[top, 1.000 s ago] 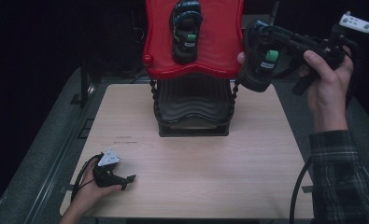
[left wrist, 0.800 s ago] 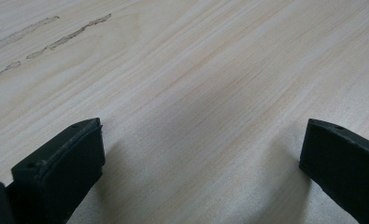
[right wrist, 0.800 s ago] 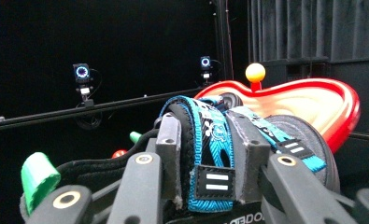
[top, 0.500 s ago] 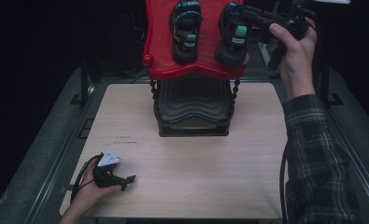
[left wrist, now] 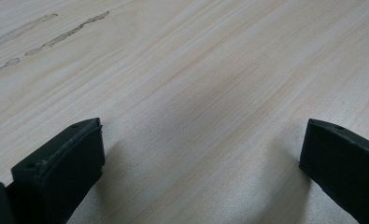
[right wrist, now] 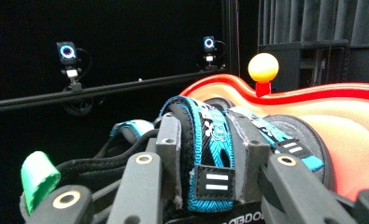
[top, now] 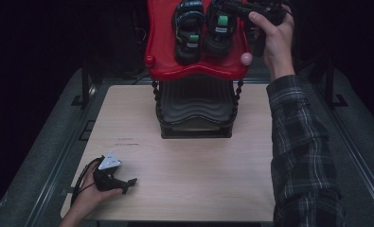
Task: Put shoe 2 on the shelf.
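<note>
A red top shelf (top: 194,73) of a small rack carries a black sandal (top: 188,30) with blue straps. Beside it on the right is a second sandal (top: 218,28) with a green tab, and my right gripper (top: 229,7) is shut on its strap. In the right gripper view the fingers (right wrist: 169,140) clamp the blue-trimmed strap (right wrist: 205,126) over the red shelf (right wrist: 359,121); whether the sole touches the shelf is unclear. My left gripper (top: 128,182) lies on the wooden table (top: 199,175) at the front left, jaws open on bare wood (left wrist: 196,70).
Black lower shelves (top: 195,111) stand under the red one at the table's back middle. Round knobs (top: 246,58) top the rack's posts, one showing orange (right wrist: 263,67) in the right gripper view. A plaid sleeve (top: 298,156) crosses the right side. Dark rails flank the table.
The right hand has carried the green-tabbed sandal leftwards, from beside the rack to over the red shelf next to the other sandal. The left gripper has stayed where it was.
</note>
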The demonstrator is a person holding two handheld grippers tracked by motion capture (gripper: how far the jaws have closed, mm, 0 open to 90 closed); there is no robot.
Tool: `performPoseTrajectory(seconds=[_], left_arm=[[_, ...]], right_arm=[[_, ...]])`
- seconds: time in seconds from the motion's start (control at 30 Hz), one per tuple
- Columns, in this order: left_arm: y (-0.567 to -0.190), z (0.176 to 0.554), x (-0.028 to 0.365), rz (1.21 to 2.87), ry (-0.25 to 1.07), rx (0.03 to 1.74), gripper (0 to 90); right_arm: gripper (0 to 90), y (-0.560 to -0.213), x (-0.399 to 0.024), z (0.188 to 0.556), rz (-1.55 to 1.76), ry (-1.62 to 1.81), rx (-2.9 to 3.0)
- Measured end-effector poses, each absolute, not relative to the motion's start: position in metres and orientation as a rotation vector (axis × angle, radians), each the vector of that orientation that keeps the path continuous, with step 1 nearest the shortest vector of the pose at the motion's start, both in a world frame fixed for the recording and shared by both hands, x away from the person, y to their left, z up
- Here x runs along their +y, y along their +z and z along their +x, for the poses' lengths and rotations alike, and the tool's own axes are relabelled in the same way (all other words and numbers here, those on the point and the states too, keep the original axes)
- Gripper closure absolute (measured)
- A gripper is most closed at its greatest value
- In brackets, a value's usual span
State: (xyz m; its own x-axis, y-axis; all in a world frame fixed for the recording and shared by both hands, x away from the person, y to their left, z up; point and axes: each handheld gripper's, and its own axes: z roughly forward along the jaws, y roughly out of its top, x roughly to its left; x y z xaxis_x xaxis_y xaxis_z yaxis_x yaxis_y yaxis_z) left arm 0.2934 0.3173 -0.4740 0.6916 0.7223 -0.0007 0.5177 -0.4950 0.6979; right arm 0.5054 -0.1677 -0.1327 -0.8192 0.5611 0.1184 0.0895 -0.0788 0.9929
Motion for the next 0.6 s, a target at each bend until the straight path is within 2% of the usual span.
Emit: performPoseTrajectory(seconds=[0.6], left_arm=[[-0.474,0.293,0.318,2.212,0.383,0.942,0.0]], right_arm=[[66.5,-0.144,-0.159,0.500,0.616,1.869,1.981]])
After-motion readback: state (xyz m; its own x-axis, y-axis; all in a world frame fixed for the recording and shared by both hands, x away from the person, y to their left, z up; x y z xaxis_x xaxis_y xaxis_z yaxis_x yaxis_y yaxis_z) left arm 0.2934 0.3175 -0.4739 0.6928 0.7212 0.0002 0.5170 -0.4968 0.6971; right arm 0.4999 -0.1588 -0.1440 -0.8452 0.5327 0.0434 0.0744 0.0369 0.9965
